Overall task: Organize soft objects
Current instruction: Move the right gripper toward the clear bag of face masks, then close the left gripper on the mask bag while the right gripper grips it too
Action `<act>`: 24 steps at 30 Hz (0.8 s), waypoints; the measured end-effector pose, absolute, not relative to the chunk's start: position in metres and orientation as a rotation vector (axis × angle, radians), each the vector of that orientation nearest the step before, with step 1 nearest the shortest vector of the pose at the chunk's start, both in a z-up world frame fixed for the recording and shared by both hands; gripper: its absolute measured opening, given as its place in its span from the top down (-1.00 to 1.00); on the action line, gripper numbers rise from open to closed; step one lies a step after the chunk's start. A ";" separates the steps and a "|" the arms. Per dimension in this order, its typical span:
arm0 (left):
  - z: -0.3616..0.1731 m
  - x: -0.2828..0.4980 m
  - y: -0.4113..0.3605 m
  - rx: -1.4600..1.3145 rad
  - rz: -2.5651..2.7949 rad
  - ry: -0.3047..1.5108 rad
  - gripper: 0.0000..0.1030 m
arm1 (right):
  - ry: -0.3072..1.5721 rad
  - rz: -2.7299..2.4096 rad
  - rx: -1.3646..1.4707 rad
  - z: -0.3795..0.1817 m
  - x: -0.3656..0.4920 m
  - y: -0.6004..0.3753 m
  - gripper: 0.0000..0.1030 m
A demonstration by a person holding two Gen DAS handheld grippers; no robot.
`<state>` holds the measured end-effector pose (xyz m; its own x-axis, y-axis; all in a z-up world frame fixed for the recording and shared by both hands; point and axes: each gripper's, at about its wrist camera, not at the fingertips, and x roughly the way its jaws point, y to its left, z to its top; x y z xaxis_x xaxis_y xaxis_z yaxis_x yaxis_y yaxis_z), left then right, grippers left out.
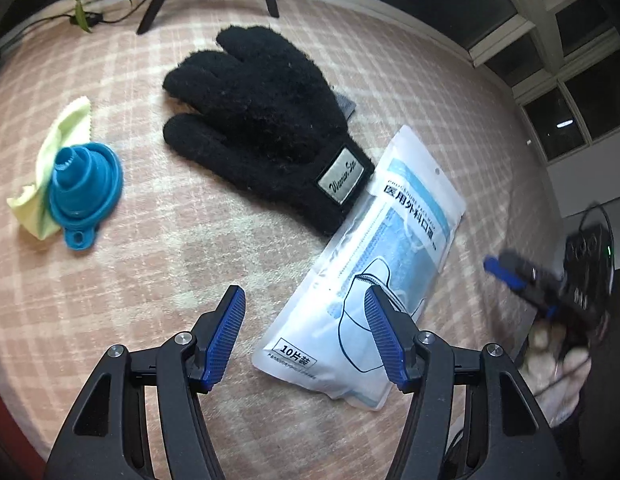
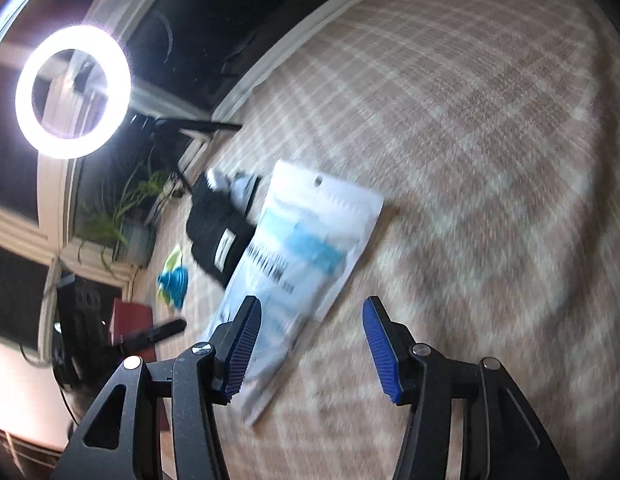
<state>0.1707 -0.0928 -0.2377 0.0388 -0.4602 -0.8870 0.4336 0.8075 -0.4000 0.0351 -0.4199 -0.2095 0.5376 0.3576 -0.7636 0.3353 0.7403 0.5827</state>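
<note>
The left gripper (image 1: 306,336) hangs above a pink checked blanket (image 1: 150,280) with its jaws apart and nothing between them. A pack of face masks (image 1: 373,248) lies flat on the blanket just ahead of the jaws; its lower end reaches past the right-hand jaw, which covers part of it in the left wrist view. Further ahead, touching the upper edge of the pack, lies a black woolly glove (image 1: 254,120) with a grey label at its cuff. Well off to the left of the jaws, a blue funnel (image 1: 84,188) rests on a pale yellow cloth (image 1: 62,136). Far to the right of the jaws the other tool shows, blurred, in a person's hand (image 1: 557,364).

The right gripper (image 2: 310,344) also has its jaws apart and empty, over the same blanket (image 2: 469,160). Its view is blurred. The pack of masks (image 2: 306,240) lies ahead, with its near end under the left-hand jaw. The glove (image 2: 218,224) lies beyond the pack to the left, the funnel (image 2: 174,282) and cloth (image 2: 174,258) further left still. A ring light (image 2: 72,92) glows at the upper left.
</note>
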 end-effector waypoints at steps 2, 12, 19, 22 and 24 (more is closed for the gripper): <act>-0.241 0.171 -0.092 -0.023 -0.681 1.380 -0.20 | 1.033 0.002 0.792 -0.215 0.048 -0.431 0.05; -0.254 0.179 -0.088 -0.050 -0.668 1.417 -0.20 | 1.056 -0.030 0.813 -0.235 0.080 -0.457 0.05; -0.261 0.173 -0.103 -0.027 -0.693 1.447 -0.20 | 1.061 -0.004 0.810 -0.240 0.088 -0.454 0.05; -0.263 0.168 -0.111 -0.017 -0.713 1.455 -0.20 | 1.061 0.017 0.820 -0.242 0.089 -0.452 0.05; -0.264 0.165 -0.116 -0.013 -0.717 1.458 -0.20 | 1.058 0.028 0.820 -0.243 0.089 -0.451 0.05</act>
